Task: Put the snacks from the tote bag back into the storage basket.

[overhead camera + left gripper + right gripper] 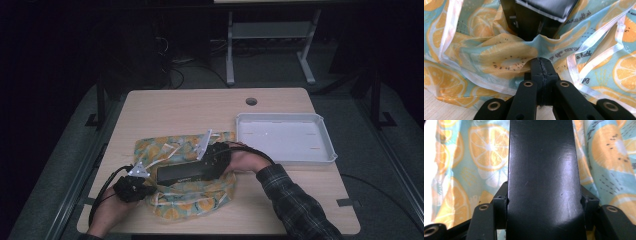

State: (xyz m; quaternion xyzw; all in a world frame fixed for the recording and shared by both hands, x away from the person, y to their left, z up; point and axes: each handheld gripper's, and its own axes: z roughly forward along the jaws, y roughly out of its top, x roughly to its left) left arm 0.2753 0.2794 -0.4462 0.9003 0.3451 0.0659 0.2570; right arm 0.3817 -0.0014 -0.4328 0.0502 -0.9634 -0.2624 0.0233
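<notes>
Here, near edge first.
Left hand: one hand (107, 212) comes in at the counter's near left corner, forearm low, wrist turned inward toward the bag.
Left gripper: the left gripper (134, 187) points right along the counter; its jaws are pressed together on a fold of the bag's near left edge, seen up close in the left gripper view (541, 67).
Bag: one bag (200, 200) of thin cloth printed with orange slices on pale blue lies crumpled on the counter's middle, white ribbon trim along its edges.
Box: one long black box (182, 172) lies across the bag, its left end at the bag's opening, just beyond the left gripper.
Right gripper: the right gripper (212, 159) holds the box's right end, jaws clamped on its two long sides (544, 202).
Right hand: one hand (245, 162) in a plaid sleeve reaches in from the lower right.
Counter: one pale wooden counter (175, 107).
Tray: one white tray (327, 145) stands at the far right, well apart from the bag.
</notes>
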